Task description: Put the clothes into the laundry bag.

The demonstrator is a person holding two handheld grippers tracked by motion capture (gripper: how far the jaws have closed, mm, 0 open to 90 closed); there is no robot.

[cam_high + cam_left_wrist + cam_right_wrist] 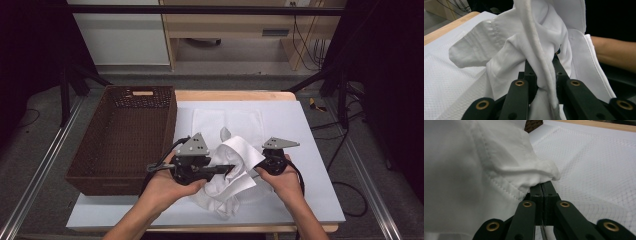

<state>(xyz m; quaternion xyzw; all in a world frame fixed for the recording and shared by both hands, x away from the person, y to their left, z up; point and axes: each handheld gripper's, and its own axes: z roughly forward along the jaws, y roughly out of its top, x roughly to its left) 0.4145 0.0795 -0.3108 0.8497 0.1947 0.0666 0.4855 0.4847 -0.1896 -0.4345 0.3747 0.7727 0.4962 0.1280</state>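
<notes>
In the high view the crumpled white cotton garment (231,172) hangs bunched between the left gripper (234,167) and the right gripper (261,162) over the near middle of the white mesh-covered table (310,150), right of the brown woven basket (125,135) — a sideways tug could drag its trailing folds or pull a hem free. In the left gripper view a corded seam runs between jaws clamped on it, a thin hold that might slide out. In the right gripper view the jaws are pressed tight on a puckered stitched edge, the cloth spreading left — only a small bite.

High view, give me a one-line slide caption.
Both grippers, left gripper and right gripper, pinch a white garment over the table beside a brown basket.
</notes>
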